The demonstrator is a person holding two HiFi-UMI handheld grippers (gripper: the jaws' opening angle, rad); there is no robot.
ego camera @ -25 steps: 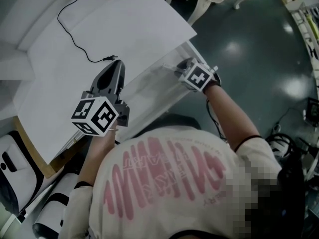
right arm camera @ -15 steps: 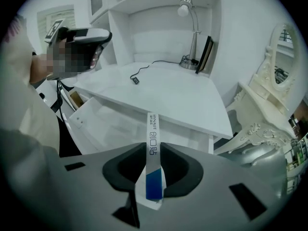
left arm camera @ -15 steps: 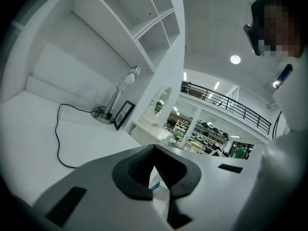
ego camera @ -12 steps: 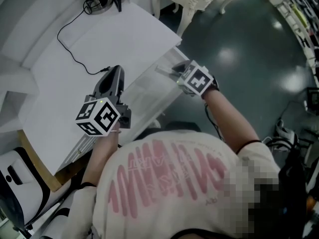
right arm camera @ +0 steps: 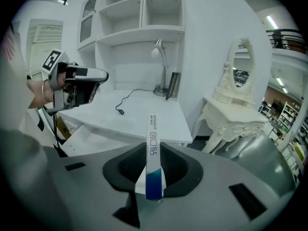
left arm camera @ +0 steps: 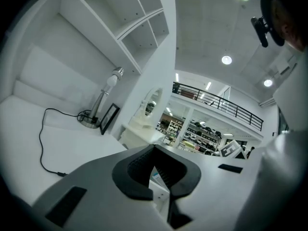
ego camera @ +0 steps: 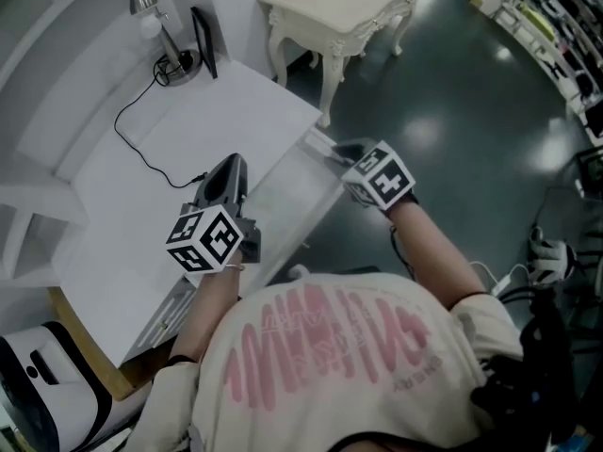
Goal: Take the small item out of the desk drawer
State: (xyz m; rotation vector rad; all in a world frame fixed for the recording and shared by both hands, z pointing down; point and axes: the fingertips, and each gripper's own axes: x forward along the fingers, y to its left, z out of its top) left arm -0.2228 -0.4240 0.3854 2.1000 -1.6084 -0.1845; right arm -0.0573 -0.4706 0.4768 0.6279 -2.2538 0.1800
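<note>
The slim box (right arm camera: 153, 155), white with a blue lower end and print along its length, stands upright between the jaws of the right gripper (right arm camera: 154, 147). The jaws are closed partway onto its two flat sides and grip it. The box is lifted clear of the drawer (ego camera: 283, 201), above the drawer's right-hand end.

The drawer is pulled well out and runs as a long, shallow, pale tray. In the right gripper view its inside (right arm camera: 94, 138) shows as plain white floor and low walls; whether anything lies in the parts that are hidden cannot be told.

The left gripper (ego camera: 233, 169) hovers above the drawer's back edge, near its middle. Its jaws are brought together at the tips with nothing gripped between them. Through the dark opening behind the tips something white with a small teal mark shows, too unclear to name.

Behind the drawer lies the white desk (ego camera: 170, 168) that it slides from. A black cable (ego camera: 141, 149) curls across the desk top, its plug end lying just behind the drawer. The cable runs to a silver lamp (ego camera: 155, 22) at the desk's far side from the drawer, with a dark frame (ego camera: 202, 40) leaning beside it. White shelves (right arm camera: 144, 11) rise beyond these. Past the drawer's right end stands a cream dressing table (ego camera: 339, 12) with an oval mirror (right arm camera: 241, 64).
</note>
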